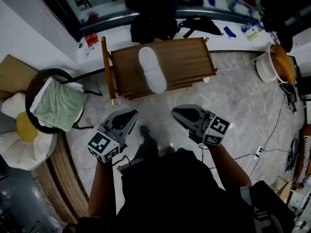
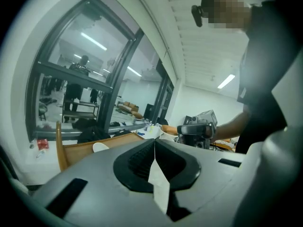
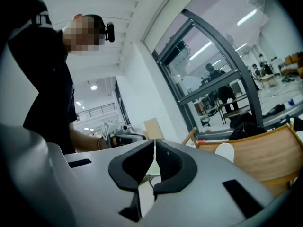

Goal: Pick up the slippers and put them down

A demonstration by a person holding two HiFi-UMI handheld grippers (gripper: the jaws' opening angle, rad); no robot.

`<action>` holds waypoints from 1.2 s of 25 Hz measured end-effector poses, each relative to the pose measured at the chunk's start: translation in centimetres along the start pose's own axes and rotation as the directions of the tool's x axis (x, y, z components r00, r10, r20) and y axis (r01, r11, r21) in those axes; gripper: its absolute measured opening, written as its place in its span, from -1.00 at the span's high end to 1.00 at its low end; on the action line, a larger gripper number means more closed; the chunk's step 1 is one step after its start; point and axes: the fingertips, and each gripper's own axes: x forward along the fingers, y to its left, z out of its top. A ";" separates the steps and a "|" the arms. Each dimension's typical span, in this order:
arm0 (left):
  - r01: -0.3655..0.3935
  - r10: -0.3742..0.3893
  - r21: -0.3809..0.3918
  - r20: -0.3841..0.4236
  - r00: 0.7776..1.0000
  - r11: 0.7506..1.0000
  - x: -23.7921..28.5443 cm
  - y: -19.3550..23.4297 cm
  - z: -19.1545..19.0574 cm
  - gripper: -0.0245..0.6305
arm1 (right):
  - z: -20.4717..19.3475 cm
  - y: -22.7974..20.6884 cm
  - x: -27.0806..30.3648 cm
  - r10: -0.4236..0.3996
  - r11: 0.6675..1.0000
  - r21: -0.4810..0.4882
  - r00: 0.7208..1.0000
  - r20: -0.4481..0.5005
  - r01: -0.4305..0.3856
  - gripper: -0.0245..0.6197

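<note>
L tool [image 1: 134, 113] & R tool [image 1: 175, 110] clenched, empty; white slippers [image 1: 152, 69] well ahead on wood table [image 1: 189, 57].

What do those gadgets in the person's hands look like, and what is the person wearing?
The left hand-held gripper and the right hand-held gripper are smooth grey plastic shells, each tapering to two jaws lined with black ribbed pads. At the back of each sits a cube printed with black-and-white square markers. The person wears a dark top that leaves the forearms bare.
</note>
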 end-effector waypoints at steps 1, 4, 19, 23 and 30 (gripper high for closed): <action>0.014 -0.014 -0.007 0.000 1.000 1.000 0.4 0.4 0.0 0.89 | 0.0 -0.6 0.3 0.000 1.000 0.018 1.000 0.003 0.000 0.85; 0.059 -0.059 -0.026 0.000 0.998 0.998 1.6 1.2 -0.2 0.89 | -0.4 -2.1 1.3 -0.002 0.997 0.083 1.000 -0.003 0.002 0.85; -0.014 0.006 -0.101 -0.082 0.997 0.995 7.5 4.9 -5.1 0.89 | -6.0 -11.2 2.4 0.062 0.938 0.343 0.997 -0.050 -0.042 0.85; -0.058 0.048 -0.142 -0.069 0.996 0.988 8.9 5.8 -6.0 0.89 | -8.2 -13.7 2.5 0.049 0.916 0.401 0.996 -0.069 -0.017 0.84; -0.090 0.079 -0.148 -0.084 0.993 0.985 11.3 6.8 -8.6 0.89 | -12.4 -17.1 2.8 0.054 0.873 0.488 0.992 -0.112 0.008 0.83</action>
